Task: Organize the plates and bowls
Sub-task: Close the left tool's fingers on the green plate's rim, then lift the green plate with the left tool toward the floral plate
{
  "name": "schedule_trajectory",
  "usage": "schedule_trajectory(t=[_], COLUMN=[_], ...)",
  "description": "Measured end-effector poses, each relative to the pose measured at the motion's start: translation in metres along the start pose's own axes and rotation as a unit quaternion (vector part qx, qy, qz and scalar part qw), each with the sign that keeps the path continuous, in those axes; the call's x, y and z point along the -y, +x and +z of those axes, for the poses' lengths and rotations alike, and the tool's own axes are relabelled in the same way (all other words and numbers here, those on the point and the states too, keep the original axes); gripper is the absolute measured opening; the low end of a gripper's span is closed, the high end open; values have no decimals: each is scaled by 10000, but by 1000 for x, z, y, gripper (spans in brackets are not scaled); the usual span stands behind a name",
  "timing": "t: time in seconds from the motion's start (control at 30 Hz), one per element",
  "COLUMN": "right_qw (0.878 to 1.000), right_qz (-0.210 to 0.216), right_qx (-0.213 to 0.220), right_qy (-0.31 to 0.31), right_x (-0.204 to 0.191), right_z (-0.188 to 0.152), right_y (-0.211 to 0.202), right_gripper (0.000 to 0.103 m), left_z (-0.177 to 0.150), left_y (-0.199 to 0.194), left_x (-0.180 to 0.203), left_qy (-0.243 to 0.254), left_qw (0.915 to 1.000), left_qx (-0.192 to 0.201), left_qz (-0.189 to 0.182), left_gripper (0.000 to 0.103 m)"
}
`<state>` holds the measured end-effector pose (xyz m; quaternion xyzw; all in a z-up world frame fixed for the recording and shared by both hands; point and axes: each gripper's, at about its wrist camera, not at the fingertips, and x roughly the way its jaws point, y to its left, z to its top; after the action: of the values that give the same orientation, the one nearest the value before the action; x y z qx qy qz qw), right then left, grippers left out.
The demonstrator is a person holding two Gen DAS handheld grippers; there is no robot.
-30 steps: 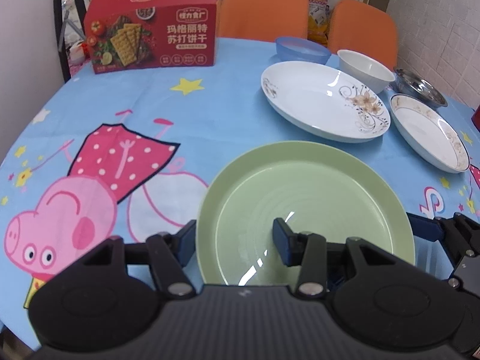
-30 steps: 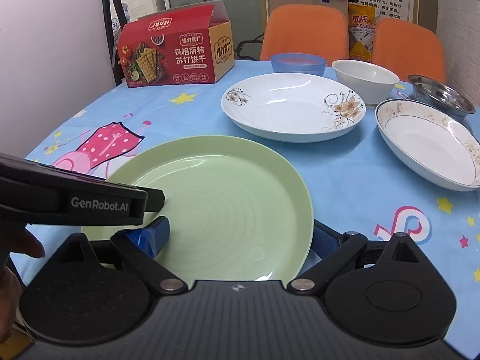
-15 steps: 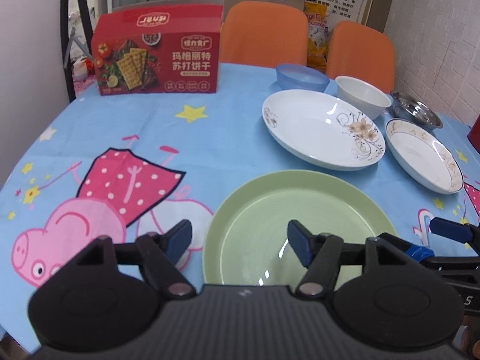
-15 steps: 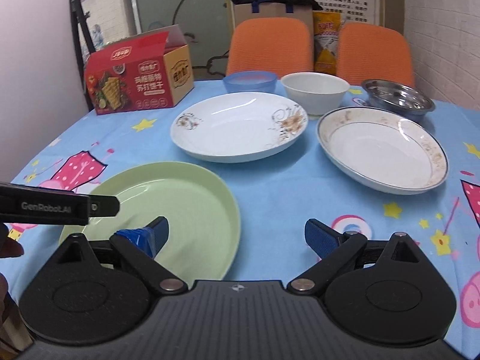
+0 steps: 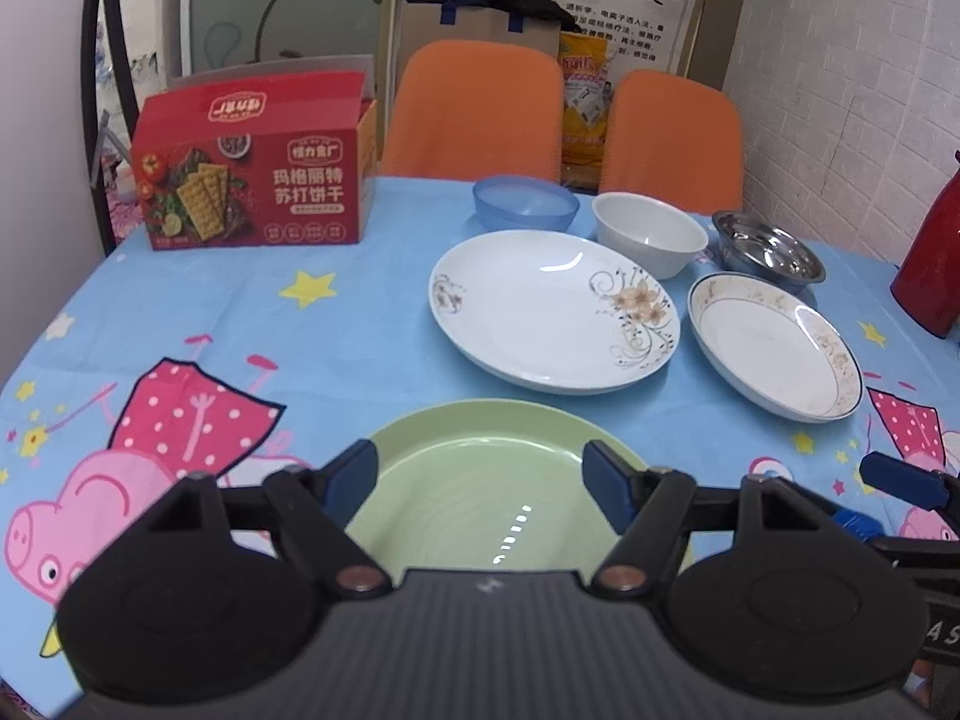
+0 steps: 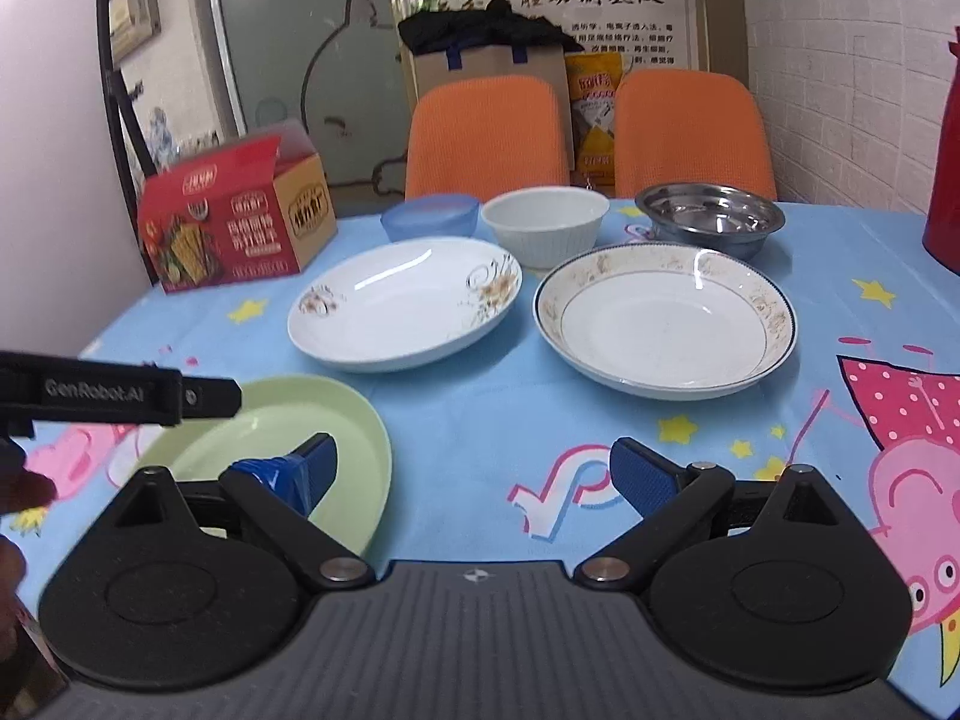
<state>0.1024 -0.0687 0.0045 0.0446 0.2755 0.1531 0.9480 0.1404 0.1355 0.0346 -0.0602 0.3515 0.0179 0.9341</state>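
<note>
A green plate (image 5: pixel 480 498) lies on the table's near side; it also shows in the right wrist view (image 6: pixel 282 444). My left gripper (image 5: pixel 480 480) is open and empty, above the green plate's near part. My right gripper (image 6: pixel 471 471) is open and empty, just right of that plate. Farther back lie a white flowered plate (image 5: pixel 555 309) (image 6: pixel 405 312) and a gold-rimmed deep plate (image 5: pixel 774 345) (image 6: pixel 663 318). Behind them stand a blue bowl (image 5: pixel 525 201) (image 6: pixel 429 216), a white bowl (image 5: pixel 648 237) (image 6: pixel 543 225) and a steel bowl (image 5: pixel 768 252) (image 6: pixel 708 216).
A red cracker box (image 5: pixel 252 186) (image 6: pixel 234 228) stands at the back left. A red thermos (image 5: pixel 930 264) (image 6: pixel 945 180) stands at the right edge. Two orange chairs (image 5: pixel 474 114) (image 6: pixel 486 132) stand behind the table with its blue cartoon cloth (image 5: pixel 300 324) (image 6: pixel 468 408).
Both grippers have pulled back and risen from the green plate. The right gripper has moved right, off the plate, and now faces the gold-rimmed plate.
</note>
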Motion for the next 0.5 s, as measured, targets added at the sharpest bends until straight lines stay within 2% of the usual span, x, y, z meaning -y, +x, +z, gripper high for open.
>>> schedule_trajectory(t=[0.07,0.13,0.27,0.37,0.5], right_qw=[9997,9994,9993,9993,9995], right_qz=[-58,-106,-45,29,0], right_qx=[240,306,-323,-379,-310], right_qy=[-28,-125,-160,35,-55], right_x=[2,2,6,11,11], right_z=[2,3,-5,-8,-6], right_y=[-10,-11,3,3,-1], right_gripper=[85,85,85,85,85], left_z=[0,0,-1,-2,-2], left_y=[-2,-3,-3,-5,-8], left_x=[4,7,11,12,9], left_qy=[14,17,39,86,50], left_qw=[10000,10000,10000,10000,10000], left_qx=[22,10,-23,-12,12], left_qz=[-13,-13,-1,-8,22], left_gripper=[71,72,72,72,73])
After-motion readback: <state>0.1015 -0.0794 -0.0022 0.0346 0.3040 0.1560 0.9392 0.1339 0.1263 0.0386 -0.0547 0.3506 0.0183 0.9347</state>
